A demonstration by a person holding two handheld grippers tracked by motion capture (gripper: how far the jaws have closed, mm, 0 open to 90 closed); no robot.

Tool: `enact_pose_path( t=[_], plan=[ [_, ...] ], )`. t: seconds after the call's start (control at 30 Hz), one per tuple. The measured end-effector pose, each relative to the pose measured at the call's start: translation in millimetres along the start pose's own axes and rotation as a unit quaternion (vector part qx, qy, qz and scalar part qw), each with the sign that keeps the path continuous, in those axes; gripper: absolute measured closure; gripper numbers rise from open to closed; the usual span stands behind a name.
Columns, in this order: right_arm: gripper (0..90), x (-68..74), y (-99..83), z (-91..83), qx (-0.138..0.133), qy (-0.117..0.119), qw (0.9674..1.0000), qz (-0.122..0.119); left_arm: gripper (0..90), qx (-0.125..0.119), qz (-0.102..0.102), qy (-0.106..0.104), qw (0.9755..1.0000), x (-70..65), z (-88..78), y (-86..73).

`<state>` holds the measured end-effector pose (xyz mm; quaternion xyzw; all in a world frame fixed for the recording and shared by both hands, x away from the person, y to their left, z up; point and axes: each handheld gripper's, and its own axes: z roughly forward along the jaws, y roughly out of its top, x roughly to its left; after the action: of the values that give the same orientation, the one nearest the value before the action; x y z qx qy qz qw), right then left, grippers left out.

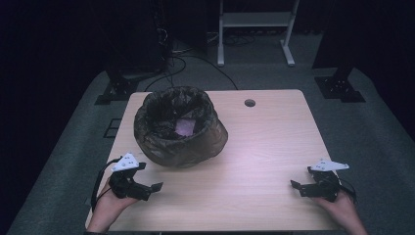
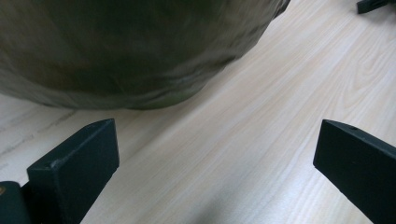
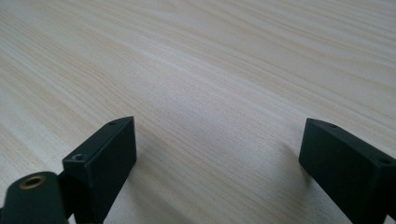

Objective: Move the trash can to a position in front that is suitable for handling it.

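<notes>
Jaws wide on both my left gripper (image 1: 157, 186) and right gripper (image 1: 294, 185), I rest at the table's (image 1: 264, 147) near edge, and next must reach the bin bag (image 1: 180, 127) just beyond my left.

A pale wood table (image 1: 264, 161) is sitting on grey carpet (image 1: 377, 132), with a round cable hole (image 1: 250, 103) showing near its far edge. Behind it a white frame (image 1: 254, 22) is standing in the dark, black cables (image 1: 181, 63) are trailing across the floor, and black stand feet (image 1: 340, 88) are resting at either far corner.
</notes>
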<state>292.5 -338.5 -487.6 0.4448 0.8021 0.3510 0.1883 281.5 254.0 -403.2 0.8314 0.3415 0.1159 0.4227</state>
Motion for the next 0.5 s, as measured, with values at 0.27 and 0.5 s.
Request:
enact_pose_path(
  t=[0.27, 0.5],
  plan=[
    [10.0, 0.0, 0.0, 0.0, 0.000, 0.000, 1.0000, 0.000, 0.0, -0.015, 0.001, 0.007, 0.9999, 2.4, -17.5, 15.5],
    [10.0, 0.0, 0.0, 0.0, 0.000, 0.000, 1.0000, 0.000, 0.0, -0.027, 0.003, 0.017, 0.9995, 6.1, -30.3, 33.7]
  ],
)
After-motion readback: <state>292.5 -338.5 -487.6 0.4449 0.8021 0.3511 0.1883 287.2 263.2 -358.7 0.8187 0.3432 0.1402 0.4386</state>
